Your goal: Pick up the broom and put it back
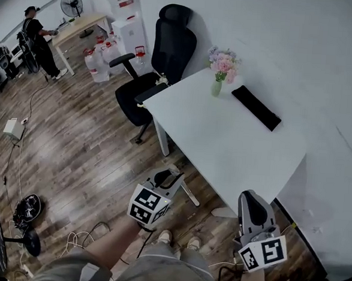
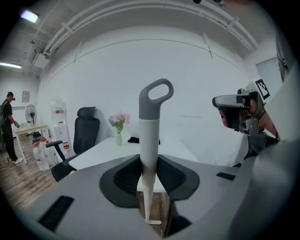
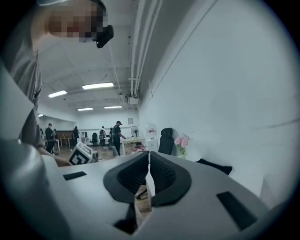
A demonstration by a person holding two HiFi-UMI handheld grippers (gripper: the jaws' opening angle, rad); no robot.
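The broom's white shaft (image 2: pixel 149 140) with a grey loop grip (image 2: pixel 157 96) stands upright between the pads of my left gripper (image 2: pixel 149 176), which is shut on it. From above, only the loop (image 1: pixel 169 180) shows at the left gripper (image 1: pixel 161 181); the rest of the broom is hidden. My right gripper (image 1: pixel 252 208) is held beside it on the right, also seen from the left gripper view (image 2: pixel 236 110). Its jaws (image 3: pixel 149 176) are nearly together on a thin white strip (image 3: pixel 150 185); what that strip belongs to I cannot tell.
A white table (image 1: pixel 223 146) stands straight ahead against the wall, bearing a flower vase (image 1: pixel 220 71) and a flat black item (image 1: pixel 256 108). A black office chair (image 1: pixel 161 58) is at its far end. Cables and a floor fan (image 1: pixel 25 209) lie at the left. A person (image 1: pixel 38 43) stands far off.
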